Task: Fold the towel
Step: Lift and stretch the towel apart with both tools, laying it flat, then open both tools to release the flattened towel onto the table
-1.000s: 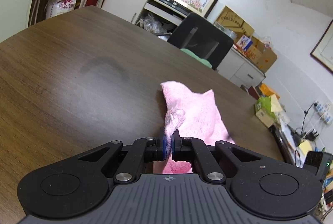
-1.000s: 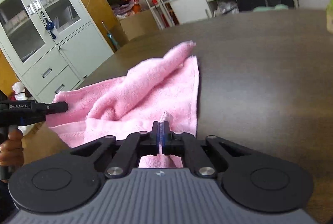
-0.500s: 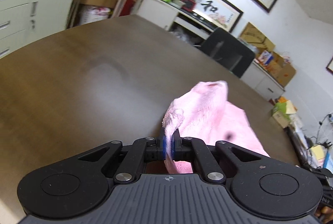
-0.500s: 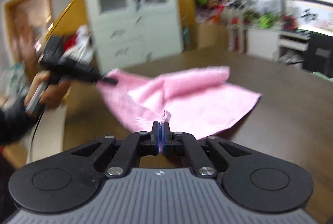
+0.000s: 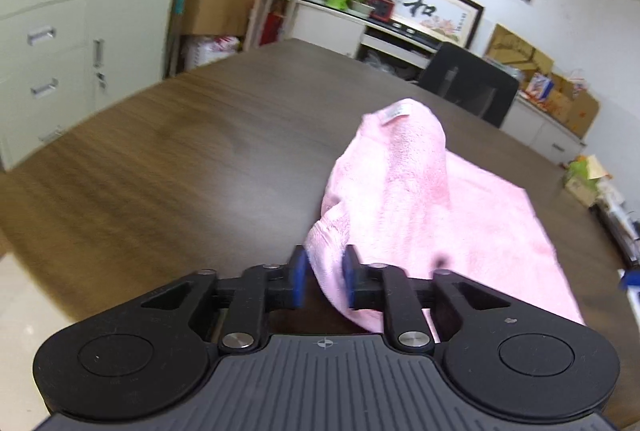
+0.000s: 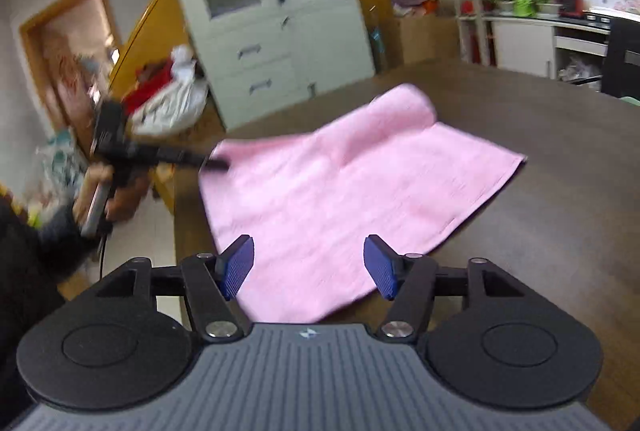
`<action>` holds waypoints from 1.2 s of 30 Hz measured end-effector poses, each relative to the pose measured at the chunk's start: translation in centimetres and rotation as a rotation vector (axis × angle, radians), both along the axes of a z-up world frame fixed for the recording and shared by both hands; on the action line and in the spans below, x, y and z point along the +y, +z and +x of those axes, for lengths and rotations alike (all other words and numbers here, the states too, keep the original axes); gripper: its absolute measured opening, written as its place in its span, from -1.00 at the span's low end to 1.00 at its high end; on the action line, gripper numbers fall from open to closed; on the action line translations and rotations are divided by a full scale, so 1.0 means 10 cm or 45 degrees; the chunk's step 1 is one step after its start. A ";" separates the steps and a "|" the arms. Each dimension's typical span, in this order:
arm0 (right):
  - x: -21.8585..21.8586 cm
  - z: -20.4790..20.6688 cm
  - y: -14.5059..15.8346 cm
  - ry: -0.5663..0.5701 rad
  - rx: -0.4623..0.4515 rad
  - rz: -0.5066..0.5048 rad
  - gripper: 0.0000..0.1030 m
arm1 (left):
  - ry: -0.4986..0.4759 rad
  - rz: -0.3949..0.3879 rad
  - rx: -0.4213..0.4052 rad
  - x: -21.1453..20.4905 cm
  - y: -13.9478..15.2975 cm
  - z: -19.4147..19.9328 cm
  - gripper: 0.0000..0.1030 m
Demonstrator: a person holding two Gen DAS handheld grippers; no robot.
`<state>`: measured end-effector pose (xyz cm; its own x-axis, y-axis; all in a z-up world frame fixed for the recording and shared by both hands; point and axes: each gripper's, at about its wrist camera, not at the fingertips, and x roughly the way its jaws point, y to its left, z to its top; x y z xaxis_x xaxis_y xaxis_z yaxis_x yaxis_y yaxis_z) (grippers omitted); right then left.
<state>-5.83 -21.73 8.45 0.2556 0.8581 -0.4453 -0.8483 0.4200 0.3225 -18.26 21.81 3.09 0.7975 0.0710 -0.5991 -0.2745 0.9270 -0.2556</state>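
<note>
A pink towel [image 5: 420, 191] lies on the dark wooden table [image 5: 160, 171], with one far corner rolled up into a hump. My left gripper [image 5: 324, 279] has its jaws opening, and a slack near corner of the towel still sits between the blue pads. In the right wrist view the towel [image 6: 340, 183] lies mostly flat near the table's left edge. My right gripper [image 6: 309, 267] hovers over its near edge, jaws opening wide with nothing pinched. The left gripper [image 6: 218, 165], held in a hand [image 6: 92, 199], shows blurred at the towel's left corner.
A black office chair [image 5: 468, 87] stands at the table's far side. A white cabinet [image 6: 260, 11] with drawers is beyond the table edge [image 6: 176, 215]. Shelves with plants and boxes line the back wall. Bare table [image 6: 560, 171] stretches right of the towel.
Both grippers were shut on towel corners; both now have their jaws apart. The towel has come down spread on the table, and both views have swung toward the cabinet side.
</note>
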 end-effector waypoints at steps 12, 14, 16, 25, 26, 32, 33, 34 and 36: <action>0.96 0.65 -0.42 -0.242 0.019 -0.289 0.35 | 0.063 0.073 0.035 0.19 0.19 -0.16 0.11; 1.15 0.71 -0.44 -0.218 -0.019 -0.345 0.35 | -0.059 0.060 0.013 0.11 0.26 0.03 0.14; 1.28 0.66 -0.44 -0.191 -0.051 -0.399 0.38 | -0.142 0.087 0.007 -0.01 0.29 0.22 0.15; 1.42 0.71 -0.51 -0.157 -0.059 -0.586 0.55 | -0.355 0.316 0.186 -0.57 -0.02 1.18 0.17; 1.39 0.72 -0.54 -0.159 -0.064 -0.588 0.62 | -0.368 0.346 0.191 -0.62 -0.04 1.24 0.17; 1.29 0.83 -0.58 -0.164 -0.050 -0.607 0.79 | -0.432 0.341 0.232 -0.76 -0.05 1.47 0.18; 1.26 0.88 -0.58 -0.175 -0.042 -0.618 0.80 | -0.440 0.336 0.240 -0.79 -0.05 1.54 0.19; 1.22 0.93 -0.58 -0.193 -0.032 -0.629 0.82 | -0.448 0.332 0.248 -0.82 -0.06 1.61 0.21; 1.09 1.08 -0.59 -0.238 -0.010 -0.650 0.85 | -0.459 0.324 0.259 -0.88 -0.07 1.77 0.23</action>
<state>4.98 -10.83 2.54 0.3882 0.4728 -0.7910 -0.7456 0.6657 0.0321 -0.54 12.97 2.43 0.6668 -0.0236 -0.7449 0.0544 0.9984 0.0171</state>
